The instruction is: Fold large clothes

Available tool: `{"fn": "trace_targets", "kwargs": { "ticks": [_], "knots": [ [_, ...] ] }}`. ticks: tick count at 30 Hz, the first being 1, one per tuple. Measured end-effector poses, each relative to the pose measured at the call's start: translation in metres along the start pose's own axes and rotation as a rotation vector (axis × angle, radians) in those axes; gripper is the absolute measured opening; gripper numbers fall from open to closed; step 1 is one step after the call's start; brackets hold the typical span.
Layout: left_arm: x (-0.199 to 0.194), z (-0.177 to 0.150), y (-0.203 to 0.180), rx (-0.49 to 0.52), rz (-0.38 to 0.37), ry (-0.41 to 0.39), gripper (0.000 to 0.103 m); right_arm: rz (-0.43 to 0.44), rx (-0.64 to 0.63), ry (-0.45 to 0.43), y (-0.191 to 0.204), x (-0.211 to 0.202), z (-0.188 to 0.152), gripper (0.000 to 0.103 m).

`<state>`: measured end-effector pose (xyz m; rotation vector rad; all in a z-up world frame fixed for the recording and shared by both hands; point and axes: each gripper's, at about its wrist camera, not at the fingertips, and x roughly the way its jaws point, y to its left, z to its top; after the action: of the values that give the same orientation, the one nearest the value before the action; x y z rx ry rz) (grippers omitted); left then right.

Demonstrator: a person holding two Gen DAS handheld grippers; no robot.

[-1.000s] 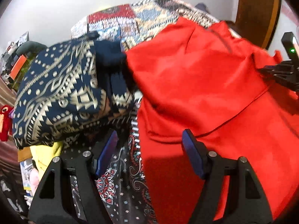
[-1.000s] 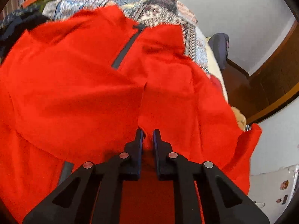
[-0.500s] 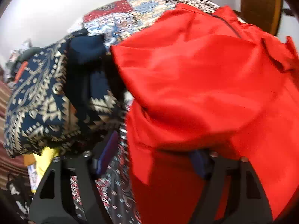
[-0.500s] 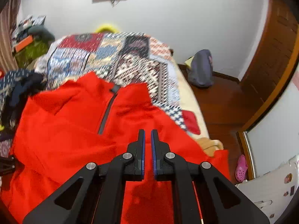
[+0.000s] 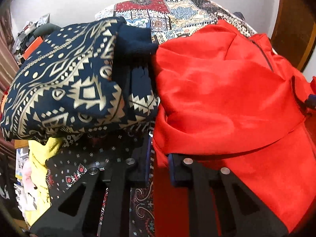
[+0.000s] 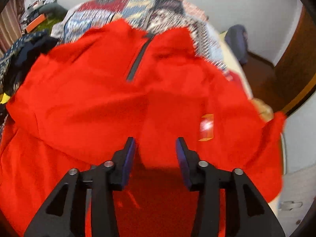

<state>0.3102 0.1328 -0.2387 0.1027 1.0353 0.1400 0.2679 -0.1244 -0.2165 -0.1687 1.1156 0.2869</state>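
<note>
Yellow cloth [image 5: 37, 158]: at your far left, bunched low under the other fabrics; it looks like part of the waiting pile, not your concern now.
Navy patterned garment [image 5: 65, 86]: heaped just left of the red one and touching its edge; probably pushed aside to free the working area.
Dark floral fabric [image 5: 102, 158]: lies beneath your left claw, under the navy heap.
Left gripper [image 5: 159, 164]: your jaws stand narrowly apart, not fully closed, at the left edge of the red garment. A red fold hangs between and over the right finger, but whether the pads actually pinch it you cannot tell from here.
Red garment [image 6: 110, 102]: the task's piece, spread across the patchwork bedspread [image 5: 177, 13], collar and dark zip [image 6: 138, 59] pointing away from you, a sleeve or side panel folded over the body. That layout suits a lengthwise fold.
Right gripper [image 6: 156, 152]: wide open, gripping nothing; it hangs low over the middle of the red body, a raised ridge of cloth between the fingers. The view is motion-blurred.
Logo patch [image 6: 206, 127]: on the red cloth just right of that claw.
Wooden door [image 6: 296, 63]: at your far right, beyond the bed.
</note>
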Motion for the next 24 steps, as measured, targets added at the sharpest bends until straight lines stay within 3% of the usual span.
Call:
{"fn": "trace_targets", "kwargs": {
  "ticks": [2,4,5,11,19,24],
  "knots": [
    [0.005,-0.003,-0.002,-0.001,0.004,0.015,0.017,-0.065,-0.041,0.026,0.007,0.012,0.0,0.058],
    [0.01,-0.006,-0.003,-0.015,0.005,0.021,0.017,-0.147,-0.06,-0.011,0.005,0.013,0.002,0.063],
    [0.01,-0.006,-0.002,-0.021,0.008,0.02,0.018,-0.205,-0.047,-0.009,-0.002,0.014,0.003,0.063],
    [0.012,-0.007,0.001,-0.04,0.014,0.016,0.024,-0.338,0.13,0.01,-0.075,0.007,-0.002,0.062],
    [0.006,-0.012,0.017,-0.113,-0.002,0.028,0.036,-0.406,0.284,-0.068,-0.143,-0.051,-0.018,0.063],
    [-0.012,-0.017,0.015,-0.086,-0.013,0.04,0.036,-0.351,0.33,-0.096,-0.154,-0.078,-0.029,0.063]
  ]
}}
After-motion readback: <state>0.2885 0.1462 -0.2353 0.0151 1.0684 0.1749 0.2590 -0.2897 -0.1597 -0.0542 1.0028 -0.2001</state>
